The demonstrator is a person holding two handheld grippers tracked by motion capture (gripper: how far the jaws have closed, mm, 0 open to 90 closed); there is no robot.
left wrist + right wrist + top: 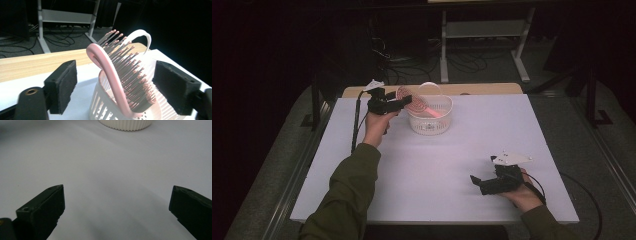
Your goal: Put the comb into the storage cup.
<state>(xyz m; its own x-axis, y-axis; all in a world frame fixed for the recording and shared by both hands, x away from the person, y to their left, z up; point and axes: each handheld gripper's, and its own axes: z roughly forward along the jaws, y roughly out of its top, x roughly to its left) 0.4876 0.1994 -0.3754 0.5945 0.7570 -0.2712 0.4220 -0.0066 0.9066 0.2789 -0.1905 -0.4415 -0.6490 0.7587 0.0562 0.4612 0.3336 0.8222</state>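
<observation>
Leaning in the white basket [430, 120] at the table's [452, 165] far edge, the pink hairbrush [117, 82] stands tilted, its handle end hidden below the rim; your left gripper [115, 82] has both pads spread beside it, touching nothing; your right gripper [117, 202] gapes wide over bare tabletop, well apart, with the basket cut off at the frame's top.

No readable text, label, brand, number or sign appears anywhere
</observation>
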